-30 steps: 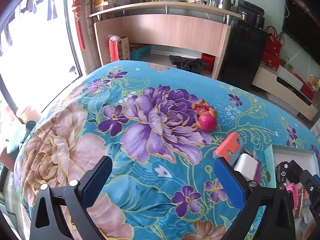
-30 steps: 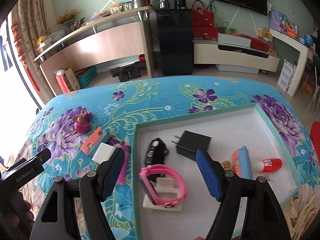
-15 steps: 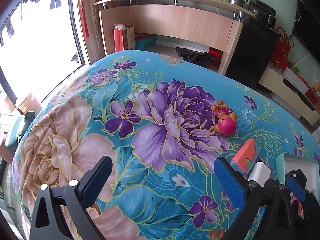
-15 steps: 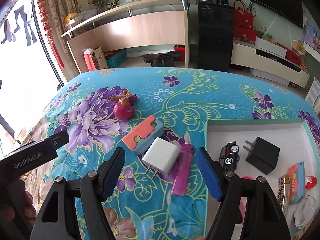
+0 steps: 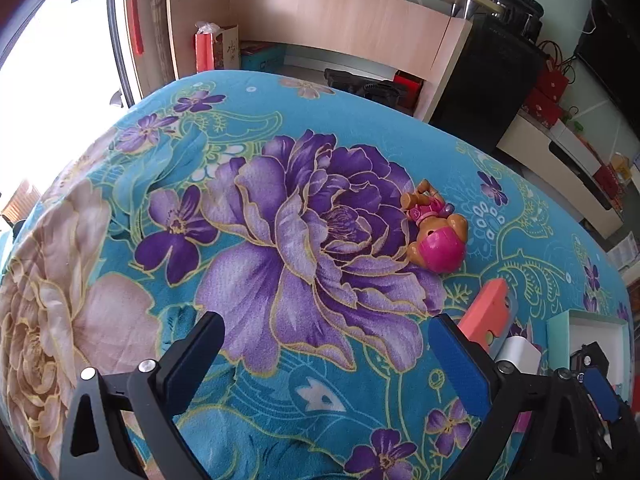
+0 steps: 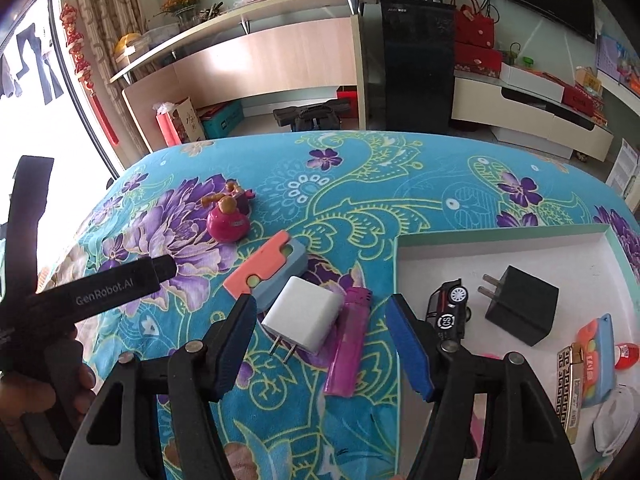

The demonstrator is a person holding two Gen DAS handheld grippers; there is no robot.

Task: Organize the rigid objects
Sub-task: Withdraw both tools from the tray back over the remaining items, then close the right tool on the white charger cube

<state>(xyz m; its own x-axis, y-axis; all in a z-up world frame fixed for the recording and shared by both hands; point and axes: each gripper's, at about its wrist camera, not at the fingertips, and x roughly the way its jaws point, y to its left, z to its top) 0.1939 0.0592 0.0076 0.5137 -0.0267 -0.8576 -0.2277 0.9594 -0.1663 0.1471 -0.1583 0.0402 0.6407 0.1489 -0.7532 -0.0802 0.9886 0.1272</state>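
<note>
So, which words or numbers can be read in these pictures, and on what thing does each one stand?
"GenRobot.AI": on the black left gripper body.
"69", or perhaps "59": in a round mark on the toy car, small.
Print on the gold lighter, the small red bottle and the black cabinet: too small or blurred to read.

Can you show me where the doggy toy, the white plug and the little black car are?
doggy toy (image 5: 438, 246): left wrist view, pink helmet.
white plug (image 6: 304, 314): right wrist view, top face.
black car (image 6: 450, 312): right wrist view, its side.
</note>
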